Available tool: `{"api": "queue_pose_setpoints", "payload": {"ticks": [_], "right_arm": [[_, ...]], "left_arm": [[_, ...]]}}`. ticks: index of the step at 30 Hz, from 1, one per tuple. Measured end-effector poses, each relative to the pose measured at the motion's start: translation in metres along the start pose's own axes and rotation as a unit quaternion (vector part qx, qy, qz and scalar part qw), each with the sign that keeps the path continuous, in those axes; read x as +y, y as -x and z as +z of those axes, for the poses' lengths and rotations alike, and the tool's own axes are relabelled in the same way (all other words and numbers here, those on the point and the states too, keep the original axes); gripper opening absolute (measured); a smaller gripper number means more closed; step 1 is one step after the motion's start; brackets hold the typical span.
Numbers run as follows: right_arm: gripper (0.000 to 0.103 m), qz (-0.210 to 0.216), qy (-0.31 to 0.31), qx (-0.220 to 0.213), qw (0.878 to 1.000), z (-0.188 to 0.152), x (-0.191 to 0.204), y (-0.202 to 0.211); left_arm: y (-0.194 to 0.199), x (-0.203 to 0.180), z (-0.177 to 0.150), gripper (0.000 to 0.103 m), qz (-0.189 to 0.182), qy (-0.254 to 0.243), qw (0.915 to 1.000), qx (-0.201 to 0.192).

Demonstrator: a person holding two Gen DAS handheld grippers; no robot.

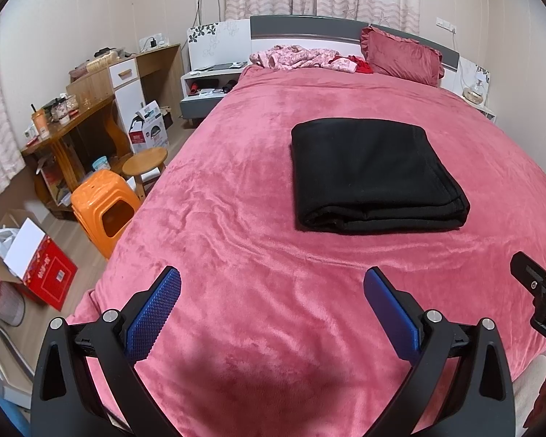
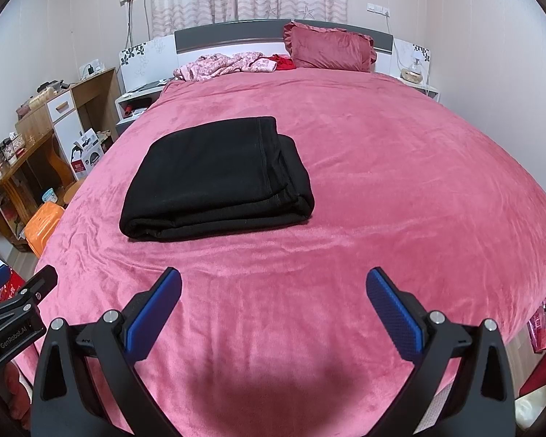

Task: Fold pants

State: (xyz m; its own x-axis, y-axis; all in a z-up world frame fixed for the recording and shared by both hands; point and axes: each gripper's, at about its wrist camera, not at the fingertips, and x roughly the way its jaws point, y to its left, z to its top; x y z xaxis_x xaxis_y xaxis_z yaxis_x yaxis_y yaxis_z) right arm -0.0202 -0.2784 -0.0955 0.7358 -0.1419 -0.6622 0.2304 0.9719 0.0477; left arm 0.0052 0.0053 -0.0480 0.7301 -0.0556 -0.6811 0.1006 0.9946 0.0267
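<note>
Left tool [image 1: 273,280]; pants' [image 2: 214,178] hem right-view only.

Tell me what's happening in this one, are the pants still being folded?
Nobody is handling anything right now. The black pants lie folded into a compact rectangle on the pink bedspread, untouched. The left gripper and right gripper are both open, empty, and held over the near end of the bed, short of the pants. Judging by the layout, the fold looks finished.
</note>
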Motion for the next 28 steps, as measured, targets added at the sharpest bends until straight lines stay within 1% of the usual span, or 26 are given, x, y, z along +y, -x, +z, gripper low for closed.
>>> {"api": "queue_pose_setpoints", "payload": {"ticks": [13, 23, 28], "right_arm": [[0.101, 0.001, 0.0, 0.007, 1.0, -0.003, 0.001, -0.003], [0.101, 0.001, -0.002, 0.012, 1.0, -0.005, 0.001, -0.006], [0.101, 0.0, -0.005, 0.022, 1.0, -0.007, -0.002, -0.014]], "left_arm": [[-0.001, 0.001, -0.004, 0.1, -0.002, -0.001, 1.0, 0.004], [-0.007, 0.003, -0.007, 0.1, 0.0, -0.005, 0.9998, 0.018], [-0.015, 0.005, -0.009, 0.1, 0.001, -0.009, 0.9995, 0.03]]}}
